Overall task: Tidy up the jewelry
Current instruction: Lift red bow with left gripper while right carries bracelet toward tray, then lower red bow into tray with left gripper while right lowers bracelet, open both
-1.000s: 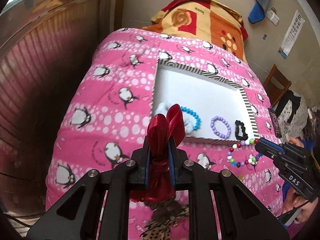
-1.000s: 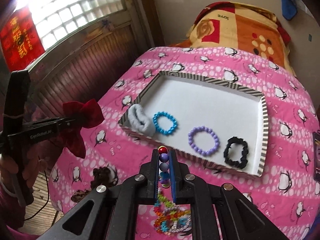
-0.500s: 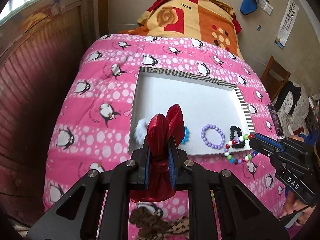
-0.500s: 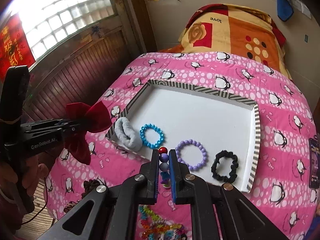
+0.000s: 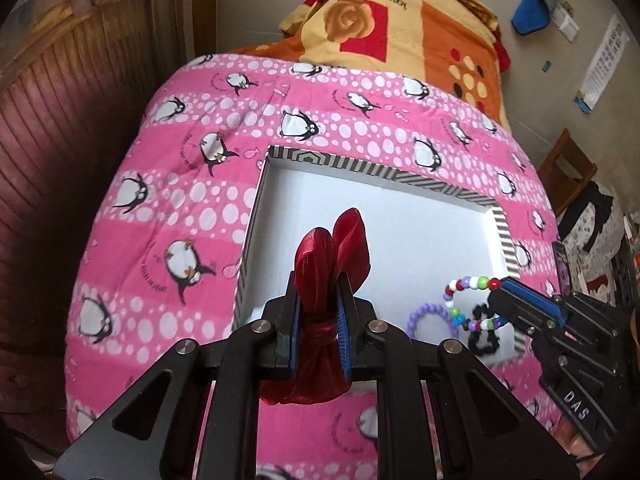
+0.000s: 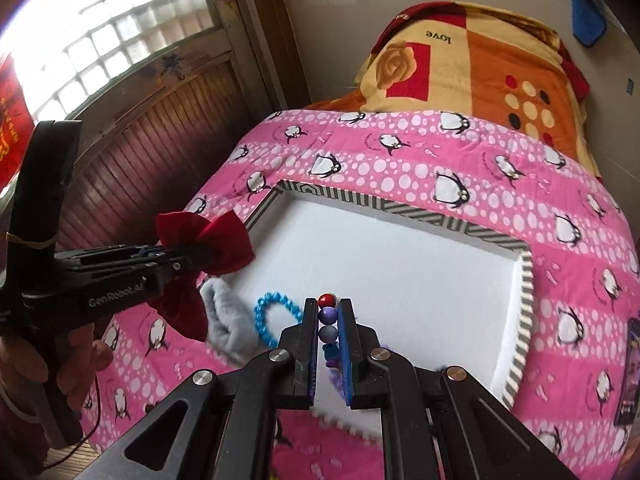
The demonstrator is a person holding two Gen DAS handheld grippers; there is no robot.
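With the left gripper (image 5: 318,312) clamped on the red bow (image 5: 332,256) and the right gripper (image 6: 329,322) pinching the multicoloured bead bracelet (image 5: 472,300), both hover over the striped tray (image 6: 400,204), so the carry-in step seems nearly done and next comes lowering and releasing onto bare white floor.

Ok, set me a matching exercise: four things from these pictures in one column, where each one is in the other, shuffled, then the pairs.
Things:
1. red bow
2. multicoloured bead bracelet
3. blue bead bracelet
4. phone

Places:
A. lying in the white tray
B. clamped in the right claw
C. on the pink blanket, outside the tray
D. clamped in the left claw

Pairs: 1-D, 2-B, 3-A, 4-C
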